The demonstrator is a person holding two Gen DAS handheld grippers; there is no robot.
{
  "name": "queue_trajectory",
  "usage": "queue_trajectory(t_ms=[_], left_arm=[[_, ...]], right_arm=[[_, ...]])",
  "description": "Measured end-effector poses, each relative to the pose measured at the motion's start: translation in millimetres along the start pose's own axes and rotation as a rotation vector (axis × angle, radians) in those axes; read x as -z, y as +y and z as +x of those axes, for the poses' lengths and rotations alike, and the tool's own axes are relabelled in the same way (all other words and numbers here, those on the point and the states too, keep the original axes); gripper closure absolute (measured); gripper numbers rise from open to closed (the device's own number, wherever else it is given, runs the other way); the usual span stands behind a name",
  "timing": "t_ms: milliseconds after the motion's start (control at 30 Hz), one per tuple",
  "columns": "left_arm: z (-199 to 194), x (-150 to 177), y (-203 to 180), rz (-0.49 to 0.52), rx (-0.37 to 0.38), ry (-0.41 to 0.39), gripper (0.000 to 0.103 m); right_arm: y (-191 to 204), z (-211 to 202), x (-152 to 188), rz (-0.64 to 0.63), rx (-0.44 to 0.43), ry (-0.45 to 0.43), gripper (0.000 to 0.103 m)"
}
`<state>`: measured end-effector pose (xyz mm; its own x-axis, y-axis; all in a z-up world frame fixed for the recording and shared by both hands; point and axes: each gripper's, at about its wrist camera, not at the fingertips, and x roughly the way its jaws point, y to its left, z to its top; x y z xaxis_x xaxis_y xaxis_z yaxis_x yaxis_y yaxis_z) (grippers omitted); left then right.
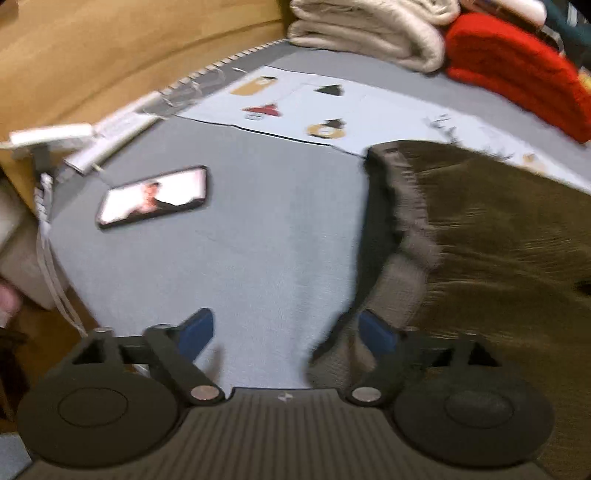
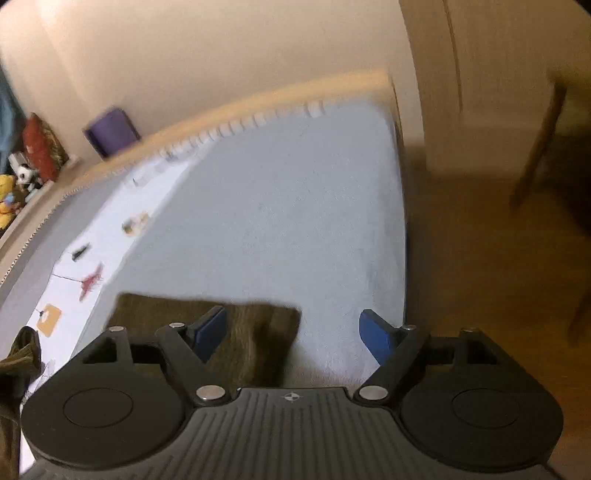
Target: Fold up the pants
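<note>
Olive-brown pants (image 1: 498, 258) lie on the grey bed sheet (image 1: 240, 240), filling the right side of the left wrist view, with the gathered waistband (image 1: 402, 206) and its pale lining facing left. My left gripper (image 1: 286, 332) stands open just left of that waistband, only bare sheet between its blue pads. In the right wrist view the leg ends of the pants (image 2: 236, 332) lie flat on the sheet under the left finger. My right gripper (image 2: 295, 334) is open above that end, holding nothing.
A lit phone (image 1: 155, 195) lies on the sheet at left, near white cables (image 1: 110, 136) by the wooden bed frame. A printed paper sheet (image 1: 332, 107), folded beige blankets (image 1: 369, 33) and a red cushion (image 1: 517, 70) lie beyond. The wooden floor (image 2: 480, 258) runs along the bed's right edge.
</note>
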<state>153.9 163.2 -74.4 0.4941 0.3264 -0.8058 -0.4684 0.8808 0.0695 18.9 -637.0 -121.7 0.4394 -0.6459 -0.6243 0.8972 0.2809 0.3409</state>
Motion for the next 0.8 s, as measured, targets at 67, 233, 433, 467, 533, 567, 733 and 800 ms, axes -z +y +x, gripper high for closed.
queue_trajectory(t_ms=[67,233,433,467,533,567,733,800], left_arm=[[-15,5,-1,-0.009,0.069,0.006,0.009],[-65,27,-6,-0.021,0.19,0.037,0.0],[-129,53,-15,0.055,0.277,0.058,0.0],[-139,57,-15,0.055,0.29,0.063,0.0],[-157,62,-12,0.066,0.319,0.071,0.0],[-166,64,-11,0.073,0.329,0.069,0.0],[-211,59,0,0.056,0.37,0.019,0.0],[-228,53,4,0.044,0.383,-0.015,0.0]], right_arm=[[8,-35,4,-0.04,-0.09,-0.036,0.023],[34,-138,39,-0.179,-0.428,-0.002,0.02],[72,-233,97,-0.457,-0.723,0.145,0.02],[76,-244,103,-0.49,-0.751,0.153,0.02],[82,-265,112,-0.545,-0.802,0.163,0.02],[84,-272,113,-0.555,-0.823,0.163,0.02],[89,-302,112,-0.597,-0.859,0.136,0.02],[87,-306,105,-0.582,-0.861,0.151,0.02]])
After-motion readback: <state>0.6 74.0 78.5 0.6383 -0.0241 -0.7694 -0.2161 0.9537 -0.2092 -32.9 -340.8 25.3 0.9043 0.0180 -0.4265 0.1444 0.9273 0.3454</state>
